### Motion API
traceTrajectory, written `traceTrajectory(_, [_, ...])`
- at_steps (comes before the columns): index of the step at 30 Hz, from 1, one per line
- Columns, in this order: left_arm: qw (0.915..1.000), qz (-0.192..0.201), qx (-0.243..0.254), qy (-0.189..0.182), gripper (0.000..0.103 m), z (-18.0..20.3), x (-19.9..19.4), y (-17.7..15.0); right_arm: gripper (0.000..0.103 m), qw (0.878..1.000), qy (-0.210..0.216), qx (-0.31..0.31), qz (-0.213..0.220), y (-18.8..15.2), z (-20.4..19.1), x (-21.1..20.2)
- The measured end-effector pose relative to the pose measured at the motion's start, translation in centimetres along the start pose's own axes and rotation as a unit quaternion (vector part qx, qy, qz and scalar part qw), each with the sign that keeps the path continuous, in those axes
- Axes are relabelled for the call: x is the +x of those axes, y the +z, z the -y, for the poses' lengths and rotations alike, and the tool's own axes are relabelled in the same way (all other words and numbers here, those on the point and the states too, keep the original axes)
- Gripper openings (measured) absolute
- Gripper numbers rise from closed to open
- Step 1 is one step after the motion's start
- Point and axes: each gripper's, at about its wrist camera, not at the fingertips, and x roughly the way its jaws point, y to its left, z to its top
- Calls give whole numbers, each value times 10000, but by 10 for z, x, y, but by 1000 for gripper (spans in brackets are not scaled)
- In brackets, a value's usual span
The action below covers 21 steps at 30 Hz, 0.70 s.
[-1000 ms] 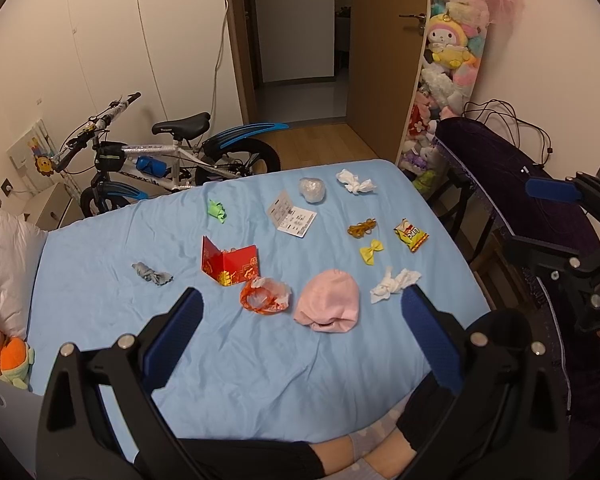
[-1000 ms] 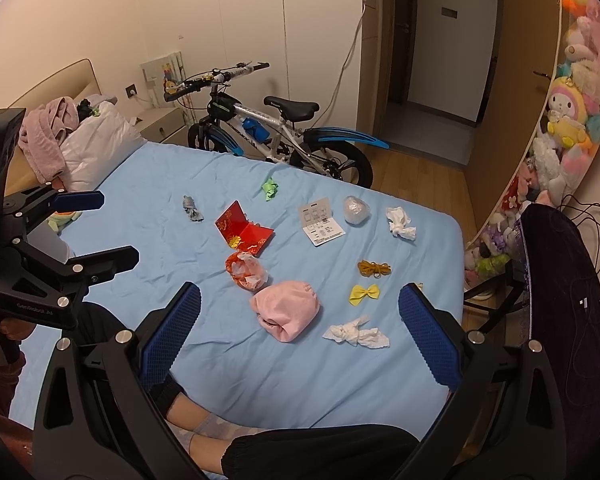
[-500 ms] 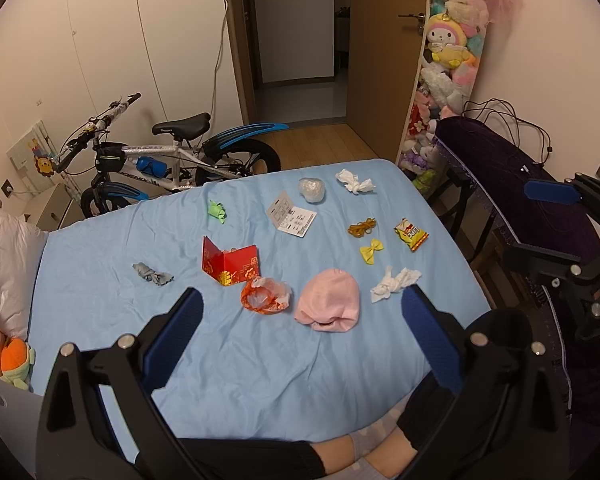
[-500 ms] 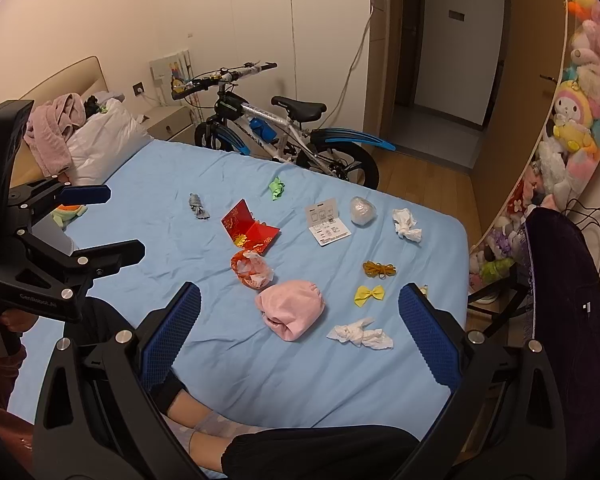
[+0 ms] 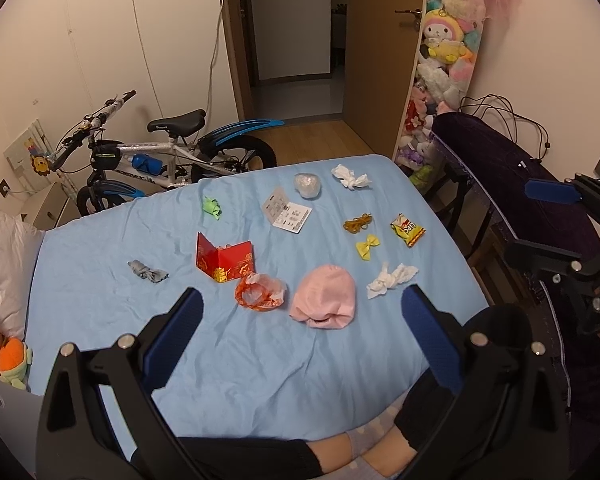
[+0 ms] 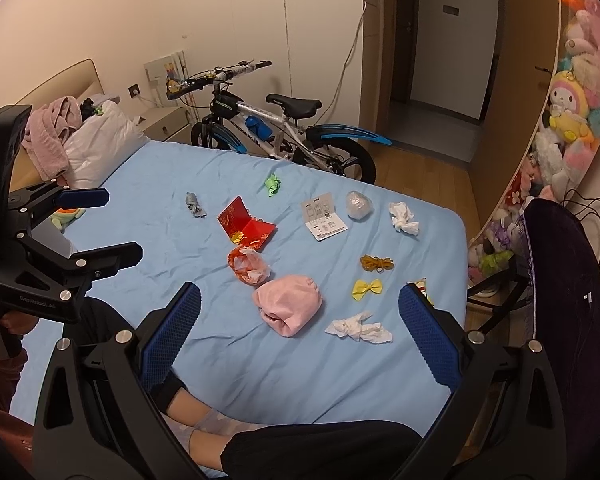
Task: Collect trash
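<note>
Hovering over the bed's (image 5: 240, 360) near edge, we hold the left tongs (image 5: 302, 314) and right tongs (image 6: 300, 308) spread wide, both empty; the trash—tissue (image 5: 392, 275), orange wrapper (image 5: 260, 291), snack packet (image 5: 407, 229)—lies scattered mid-bed around a pink hat (image 5: 326, 300).

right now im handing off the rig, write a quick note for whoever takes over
Left gripper: open, empty, held above the near end of the bed.
Right gripper: open, empty, also above the near end.
Trash, all loose on the sheet: white tissue nearest, orange wrapper, red envelope, grey scrap, snack packet, green scrap, paper card, foil ball, far tissue.
The pink hat, yellow bow and hair ties look like keepers.
Done: nothing picked up. No bin in view.
Left: everything.
</note>
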Motion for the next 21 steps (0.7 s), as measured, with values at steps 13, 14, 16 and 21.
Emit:
traceTrajectory(13, [10000, -29, 82, -30, 99, 7, 12, -6, 96, 10000, -8, 63, 4, -4, 4, 0])
traceTrajectory(14, [10000, -28, 77, -24, 99, 8, 11, -6, 96, 10000, -9, 66, 3, -3, 4, 0])
traceTrajectory(16, [10000, -31, 76, -26, 99, 8, 11, -6, 96, 10000, -11, 70, 0, -4, 4, 0])
traceTrajectory(21, [10000, -24, 76, -18, 99, 9, 11, -7, 96, 10000, -18, 82, 3, -4, 4, 0])
